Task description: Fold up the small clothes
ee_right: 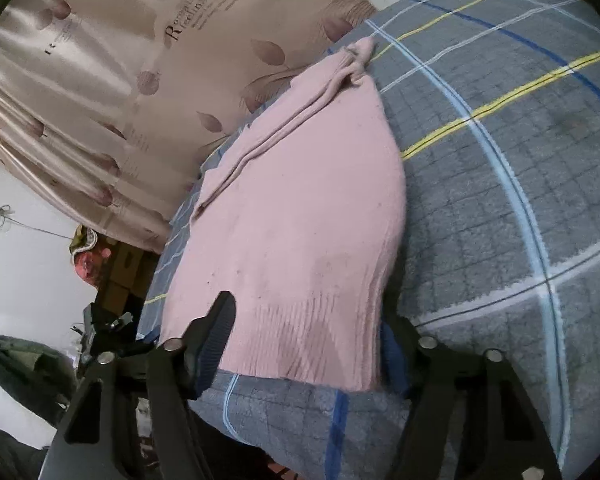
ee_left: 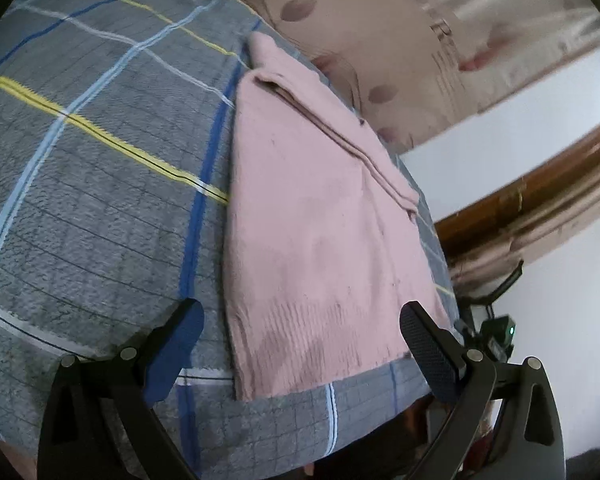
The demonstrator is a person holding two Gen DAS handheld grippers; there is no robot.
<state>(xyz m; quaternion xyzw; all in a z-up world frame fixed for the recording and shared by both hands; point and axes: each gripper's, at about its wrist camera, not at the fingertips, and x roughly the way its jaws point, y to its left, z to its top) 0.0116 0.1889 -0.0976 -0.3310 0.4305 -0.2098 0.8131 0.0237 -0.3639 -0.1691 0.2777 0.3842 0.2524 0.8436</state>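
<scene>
Pink knit sweater [ee_left: 316,216] lay folded lengthwise on grey plaid blanket [ee_left: 100,160], near bed edge. Looked soft, light, limp, likely droopy when lifted. Best hold: ribbed hem corners. Left gripper [ee_left: 302,334] spread, empty. Right gripper [ee_right: 306,330] spread astride hem; contact unclear.
</scene>
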